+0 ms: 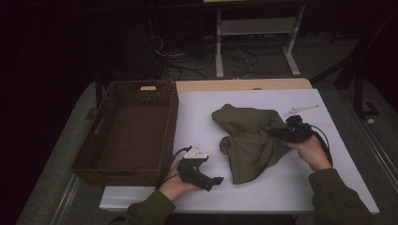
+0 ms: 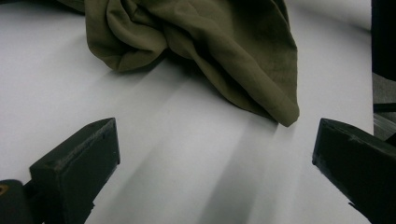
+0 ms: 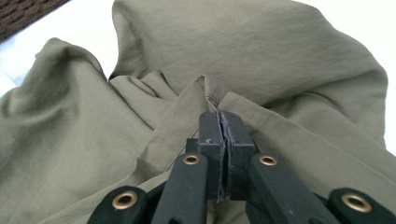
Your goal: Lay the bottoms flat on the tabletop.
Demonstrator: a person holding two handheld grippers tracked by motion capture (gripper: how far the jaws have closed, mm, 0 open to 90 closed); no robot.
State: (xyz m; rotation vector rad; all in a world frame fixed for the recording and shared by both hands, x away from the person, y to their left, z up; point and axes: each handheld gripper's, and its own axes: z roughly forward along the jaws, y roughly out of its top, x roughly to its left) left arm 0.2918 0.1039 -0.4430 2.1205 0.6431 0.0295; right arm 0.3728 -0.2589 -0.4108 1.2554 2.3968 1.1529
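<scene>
The white surface [image 1: 197,117] carries a dark wicker basket [image 1: 129,131] at its left and a crumpled olive garment [image 1: 248,138] right of centre, well apart from the basket. The right tongs [image 3: 219,122] are clenched on a thin fold of the garment at its right edge. The left tongs [image 2: 212,154] rest released on the surface near the garment's lower corner, nothing between them. With only 1 fold pinched, a lift could let the fabric slip free, or the trailing bulk could drag and catch the basket rim.
</scene>
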